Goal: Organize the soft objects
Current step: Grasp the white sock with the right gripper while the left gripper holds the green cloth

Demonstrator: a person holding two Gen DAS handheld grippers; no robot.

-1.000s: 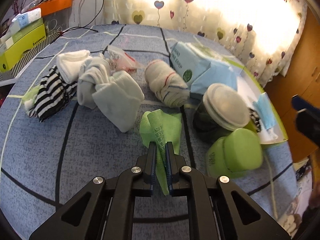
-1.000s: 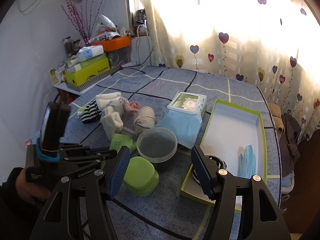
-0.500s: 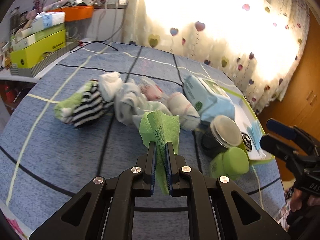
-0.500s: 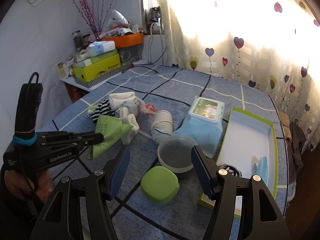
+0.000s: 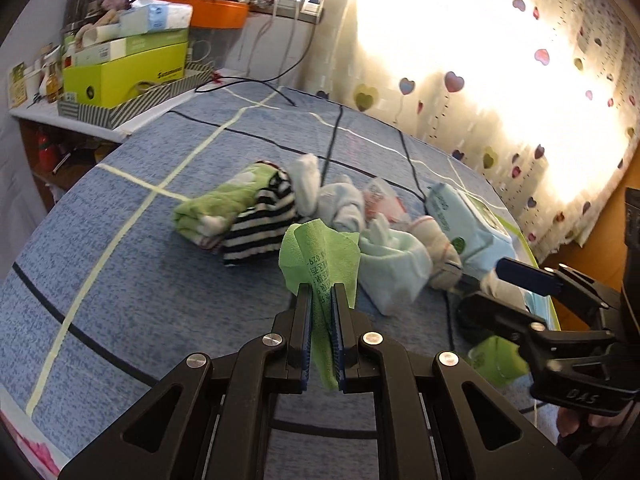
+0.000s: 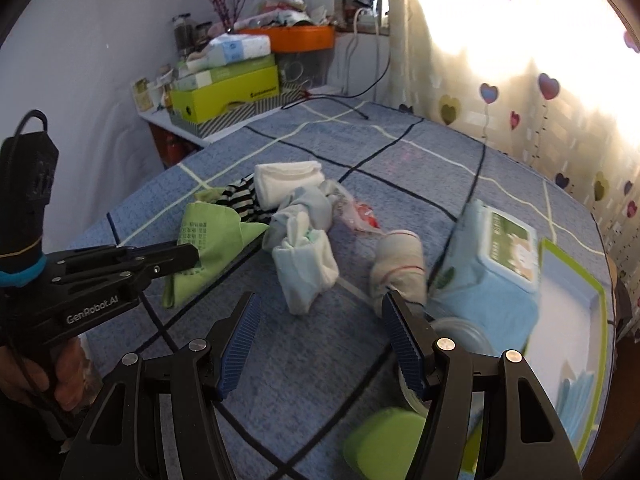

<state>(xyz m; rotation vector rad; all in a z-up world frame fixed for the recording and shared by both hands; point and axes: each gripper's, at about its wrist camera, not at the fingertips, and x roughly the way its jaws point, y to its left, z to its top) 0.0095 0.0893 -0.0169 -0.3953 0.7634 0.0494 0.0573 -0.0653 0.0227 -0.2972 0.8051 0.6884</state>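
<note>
- Left wrist view: green cloth (image 5: pixel 320 258) is clamped between the closed jaws of the left gripper (image 5: pixel 321 300), pinched at a fold w/ loose ends hanging above & below the fingers.
- Vs 1 s ago: cloth was being held low over the bed, just in front of the sock pile; it is now lifted clear & drawn back toward the left, so more of the blue blanket (image 5: pixel 132 280) is seen beneath it.
- Right wrist view: right gripper (image 6: pixel 320 340) is held wide open, nothing between its pads; it has been swung from over the clear tub & tray toward the sock pile (image 6: pixel 300 236).
- Judged: pick-up of the cloth is done; the cloth is likely to be smoothed/folded w/ the second gripper or set down apart. Sorting is at an early stage, since socks, striped sock (image 5: pixel 260 228) & rolled sock (image 6: pixel 398 268) lie untouched in a heap.
- Edges: bed edge drops off at left near the shelf (image 5: pixel 120 92); tray (image 6: pixel 576 312) sits at far right, wipes pack (image 6: pixel 492 276) just beside it.
- Open room: bare blanket in front-left of the pile; right side is crowded by the green lid (image 6: pixel 384 444) & tub.
- The two grippers are close together, so a knock is a risk.
</note>
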